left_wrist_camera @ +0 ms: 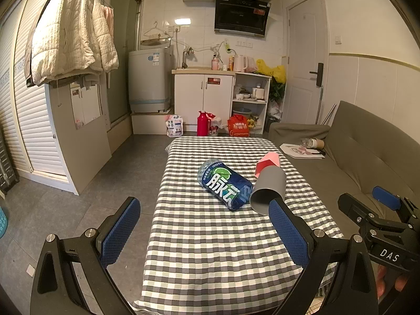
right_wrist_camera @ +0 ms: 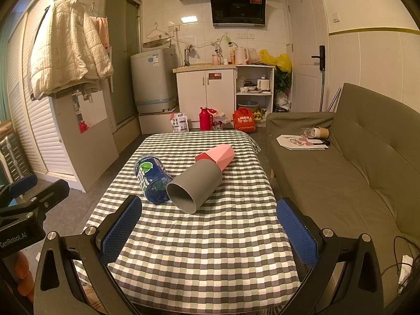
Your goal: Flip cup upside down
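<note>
A grey cup [right_wrist_camera: 193, 187] lies on its side on the checked tablecloth [right_wrist_camera: 204, 249], its open mouth facing me; in the left wrist view the grey cup [left_wrist_camera: 269, 187] sits at the right of the table. My right gripper [right_wrist_camera: 207, 227] is open, short of the cup with nothing between its fingers. My left gripper [left_wrist_camera: 203, 229] is open too, over the table's near half, its right finger [left_wrist_camera: 287, 232] overlapping the cup's rim in the view. The right gripper [left_wrist_camera: 378, 207] also shows at the right edge of the left wrist view.
A blue-labelled bottle [right_wrist_camera: 152, 181] lies on its side just left of the cup. A pink faceted cup [right_wrist_camera: 218, 155] lies behind the grey one. A grey-green sofa [right_wrist_camera: 341, 173] runs along the table's right side. Floor lies to the left; kitchen cabinets [right_wrist_camera: 206, 94] stand at the back.
</note>
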